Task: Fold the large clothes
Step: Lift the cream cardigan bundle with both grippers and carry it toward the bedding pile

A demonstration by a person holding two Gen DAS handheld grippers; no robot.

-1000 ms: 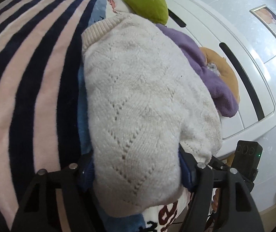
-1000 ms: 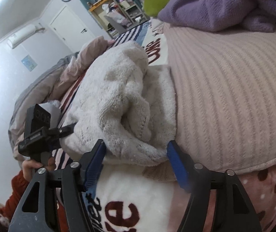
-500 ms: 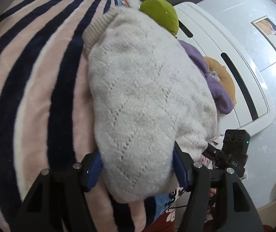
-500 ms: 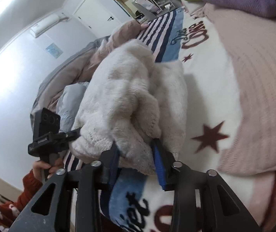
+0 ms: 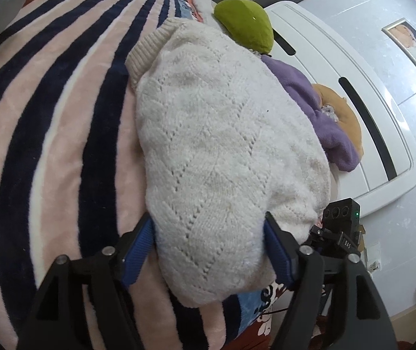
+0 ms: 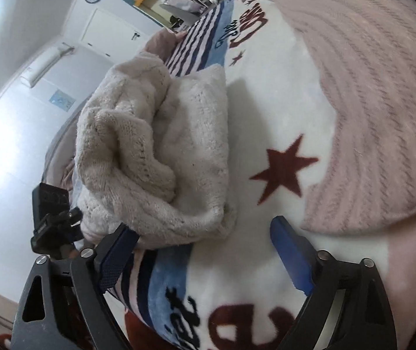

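Note:
A folded cream knit sweater (image 5: 222, 145) lies on the striped blanket (image 5: 47, 145). In the left wrist view my left gripper (image 5: 208, 221) straddles the sweater's near end. Its jaws are opening, and the knit still bulges between the blue pads (image 5: 137, 242) without being squeezed. In the right wrist view the sweater (image 6: 161, 151) rests as a bundle on the blanket. My right gripper (image 6: 202, 227) is opening beside it. Its left finger (image 6: 117, 250) touches the bundle's lower edge and its right pad (image 6: 289, 250) hangs free over the blanket.
A purple garment (image 5: 318, 110), a green cushion (image 5: 245, 23) and an orange cushion (image 5: 342, 116) lie along the white headboard (image 5: 353, 93). A pink ribbed knit (image 6: 368, 102) covers the bed to the right of the sweater. A star-and-lettering print (image 6: 283, 166) marks the blanket between them.
Both grippers carried the sweater sideways, away from the pink knit, and set it down. The right jaws then spread wide and let go. The left jaws also widened.

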